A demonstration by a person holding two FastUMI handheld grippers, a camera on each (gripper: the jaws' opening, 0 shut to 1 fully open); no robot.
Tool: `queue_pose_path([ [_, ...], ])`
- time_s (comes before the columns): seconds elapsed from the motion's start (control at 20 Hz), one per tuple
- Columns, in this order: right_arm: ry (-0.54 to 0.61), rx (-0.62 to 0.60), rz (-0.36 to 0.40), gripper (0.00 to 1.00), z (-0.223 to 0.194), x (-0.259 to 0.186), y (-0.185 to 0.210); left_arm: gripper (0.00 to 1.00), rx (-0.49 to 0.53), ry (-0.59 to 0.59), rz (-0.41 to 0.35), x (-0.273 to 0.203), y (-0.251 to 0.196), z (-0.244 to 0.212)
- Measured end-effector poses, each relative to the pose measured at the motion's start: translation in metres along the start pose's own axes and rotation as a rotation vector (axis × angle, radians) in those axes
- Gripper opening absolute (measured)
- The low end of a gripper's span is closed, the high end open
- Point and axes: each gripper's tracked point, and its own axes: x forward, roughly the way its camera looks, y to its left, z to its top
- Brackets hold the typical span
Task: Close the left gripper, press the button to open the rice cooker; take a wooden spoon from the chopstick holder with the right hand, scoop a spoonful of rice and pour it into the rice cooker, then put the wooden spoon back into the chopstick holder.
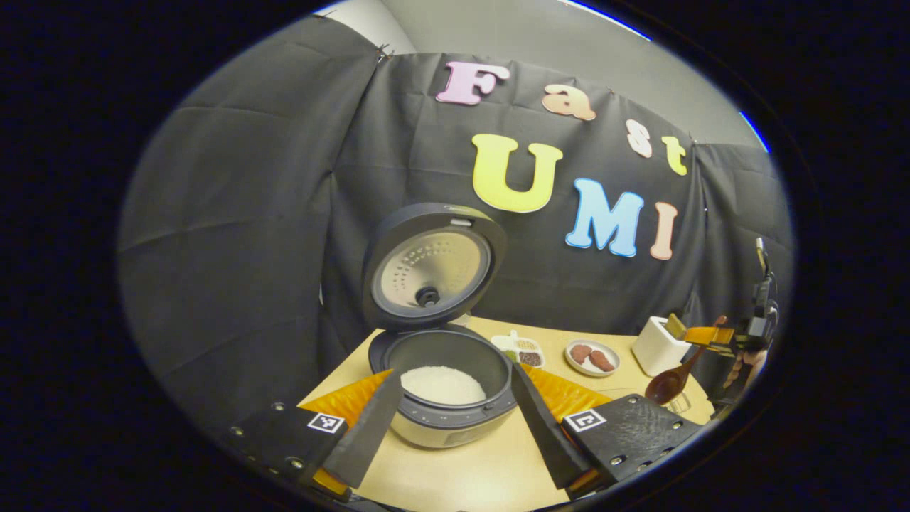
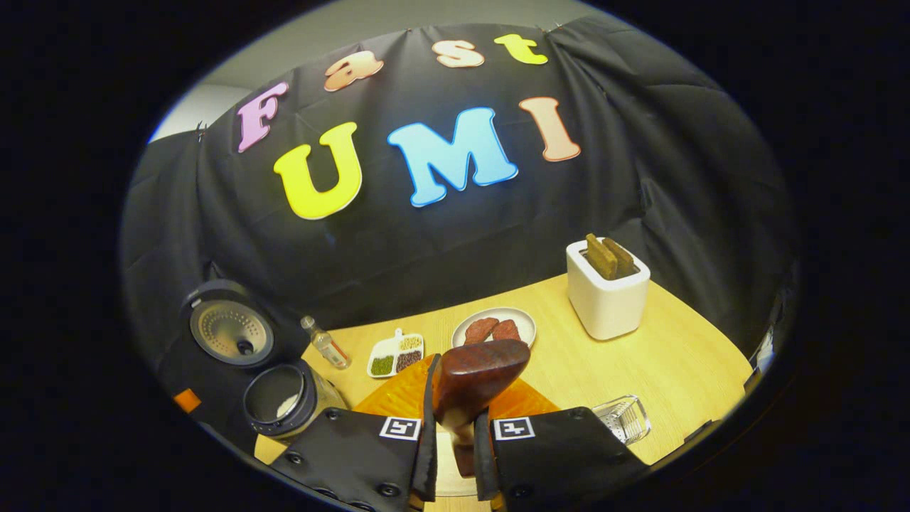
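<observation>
The rice cooker (image 1: pixel 444 419) stands with its lid (image 1: pixel 426 267) raised, and white rice (image 1: pixel 442 384) lies in the pot. My left gripper (image 1: pixel 451 430) is open just in front of it, one finger on each side of the cooker's front. At the far right, my right gripper (image 1: pixel 718 334) holds the wooden spoon (image 1: pixel 668 384) near the white chopstick holder (image 1: pixel 657 345). In the right gripper view, my right gripper (image 2: pixel 455 434) is shut on the spoon's handle, the spoon (image 2: pixel 480 373) pointing ahead over the table. The chopstick holder (image 2: pixel 606 288) holds wooden utensils; the cooker (image 2: pixel 281 398) is at the lower left.
A plate (image 2: pixel 522 316) with reddish-brown pieces, a divided dish (image 2: pixel 396 355) of beans and a small clear bottle (image 2: pixel 325 343) sit mid-table. A clear glass container (image 2: pixel 624 417) stands near the front right edge. The booth's cloth wall closes the back.
</observation>
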Motion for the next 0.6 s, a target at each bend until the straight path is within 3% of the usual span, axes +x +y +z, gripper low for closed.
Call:
queue_pose_path([
  [0.35, 0.099, -0.128, -0.017, 0.21, -0.056, 0.040, 0.004, 0.96, -0.050, 0.073, -0.007, 0.008, 0.003, -0.035],
  [0.6, 0.181, -0.129, -0.053, 0.23, -0.094, 0.048, -0.009, 0.96, -0.079, 0.076, -0.018, 0.010, -0.002, -0.037],
])
